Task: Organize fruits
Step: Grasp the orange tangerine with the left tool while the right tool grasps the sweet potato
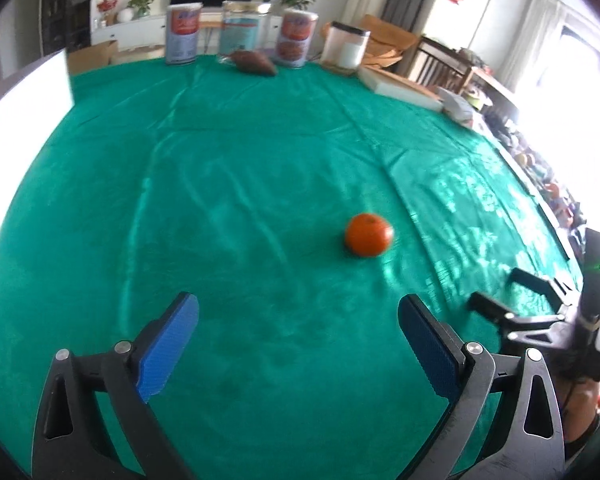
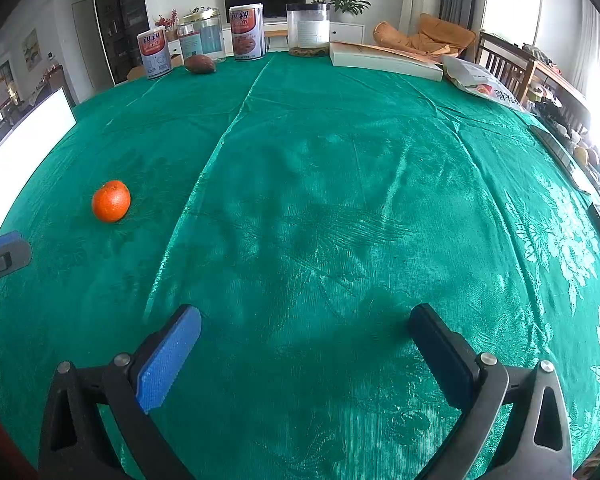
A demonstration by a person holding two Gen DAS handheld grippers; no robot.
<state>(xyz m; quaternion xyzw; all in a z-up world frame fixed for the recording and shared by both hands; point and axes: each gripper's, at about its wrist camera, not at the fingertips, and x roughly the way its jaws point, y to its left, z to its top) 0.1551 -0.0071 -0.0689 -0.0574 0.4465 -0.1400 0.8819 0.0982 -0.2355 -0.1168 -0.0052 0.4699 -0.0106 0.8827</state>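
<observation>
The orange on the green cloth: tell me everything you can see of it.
The orange is small, round and bright orange, with a dimpled skin and a small stem dimple on top. It sits whole on the green tablecloth, touching only the cloth. It lies ahead of the open left tool, slightly to its right, not between the fingers.

Glossy green patterned tablecloth [image 2: 340, 200] — ribbed blue pads [image 2: 168, 360], dimpled orange [image 2: 111, 201] peel.

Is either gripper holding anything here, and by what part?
Nothing. Left gripper and right gripper are open and empty; the orange lies untouched.
</observation>
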